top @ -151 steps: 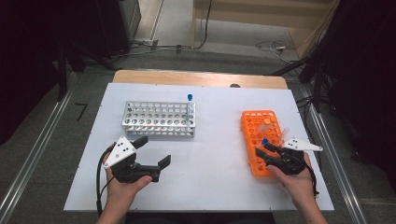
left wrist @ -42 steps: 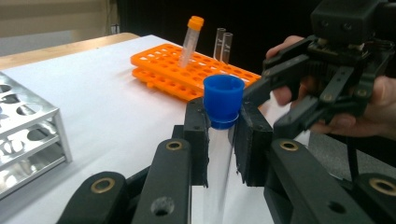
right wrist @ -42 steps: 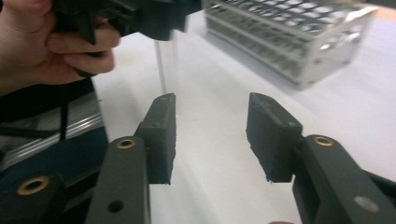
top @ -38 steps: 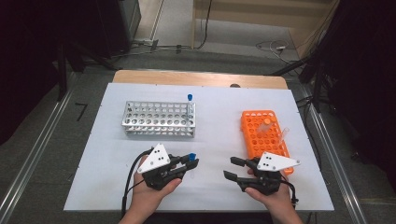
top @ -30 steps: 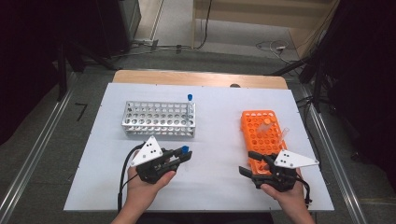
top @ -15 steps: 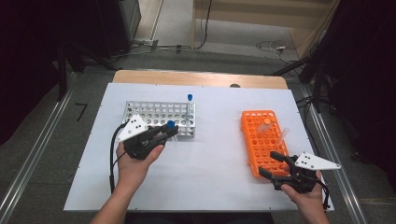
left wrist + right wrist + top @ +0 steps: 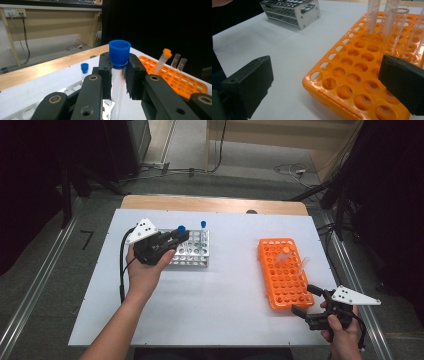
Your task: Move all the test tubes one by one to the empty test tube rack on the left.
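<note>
Jaws of our left gripper [image 7: 172,240] are clamped on a blue-capped tube [image 7: 119,62], held upright just under the cap. Jaws of our right gripper [image 7: 307,300] have just been opening and stand wide with nothing between them, at the near corner of the orange rack [image 7: 282,272].

Step in hand, as we read it: moving tubes from the orange rack across to the metal rack [image 7: 192,251]. We have the tube above the metal rack's left end, not yet seated in a hole.

Next move calls for lining the tube's tip over a free hole, lowering it straight, then letting go. Our right side looks set to fetch another tube.

Containers:
- metal rack: one blue-capped tube standing at its far right corner [image 7: 203,226], other holes look free
- orange rack: an orange-capped tube [image 7: 163,60] leaning and a few clear uncapped tubes [image 7: 395,22] at its far end, near rows free

Both racks sit on the white surface [image 7: 225,290], orange rack well to the right of the metal rack.
</note>
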Demonstrator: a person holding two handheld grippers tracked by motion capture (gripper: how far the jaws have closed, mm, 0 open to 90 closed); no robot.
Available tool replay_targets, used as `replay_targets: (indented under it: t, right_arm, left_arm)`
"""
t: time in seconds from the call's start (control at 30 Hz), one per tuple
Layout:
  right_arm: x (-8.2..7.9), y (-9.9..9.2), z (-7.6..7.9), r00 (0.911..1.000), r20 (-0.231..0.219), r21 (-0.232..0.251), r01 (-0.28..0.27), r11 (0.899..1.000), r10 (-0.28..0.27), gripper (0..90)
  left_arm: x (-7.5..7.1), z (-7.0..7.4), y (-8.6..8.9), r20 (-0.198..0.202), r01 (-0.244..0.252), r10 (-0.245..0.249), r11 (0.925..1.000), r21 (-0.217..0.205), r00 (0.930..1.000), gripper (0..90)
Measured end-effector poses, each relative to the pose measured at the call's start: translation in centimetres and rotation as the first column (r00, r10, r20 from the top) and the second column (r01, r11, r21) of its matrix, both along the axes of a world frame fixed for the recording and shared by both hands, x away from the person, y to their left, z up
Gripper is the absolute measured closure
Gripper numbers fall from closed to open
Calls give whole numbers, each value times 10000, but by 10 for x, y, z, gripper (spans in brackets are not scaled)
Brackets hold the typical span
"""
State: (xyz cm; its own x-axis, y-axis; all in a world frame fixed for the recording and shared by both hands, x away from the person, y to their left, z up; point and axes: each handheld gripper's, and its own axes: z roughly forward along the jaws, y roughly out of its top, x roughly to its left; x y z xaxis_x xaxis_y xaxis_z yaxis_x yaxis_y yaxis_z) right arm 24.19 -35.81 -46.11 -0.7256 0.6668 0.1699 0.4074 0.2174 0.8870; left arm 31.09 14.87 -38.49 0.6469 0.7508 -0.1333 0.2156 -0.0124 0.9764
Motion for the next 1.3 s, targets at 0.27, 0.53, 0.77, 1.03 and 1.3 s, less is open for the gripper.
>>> replay_targets:
  t: [0.27,0.53,0.77,1.03,1.3]
  right_arm:
    - [1,-2,2,9999,-78,307,133,9994,-131,0]
    - [1,-2,2,9999,-21,362,109,9993,-108,0]
    - [1,-2,2,9998,19,314,173,9994,-173,0]
    - [2,-5,2,9997,18,360,223,9991,-224,0]
    - [3,-3,1,9998,58,335,170,9993,-172,0]
  left_arm:
    - [26,4,0,-61,-439,439,9990,-7,9990,770]
    - [50,1,-8,-38,-829,830,9964,181,9965,770]
    - [74,-13,-19,-352,-1254,1258,9920,137,9914,770]
    - [91,-24,-24,-531,-1694,1691,9856,0,9842,770]
    - [97,-32,-29,-569,-1924,1938,9809,302,9794,770]
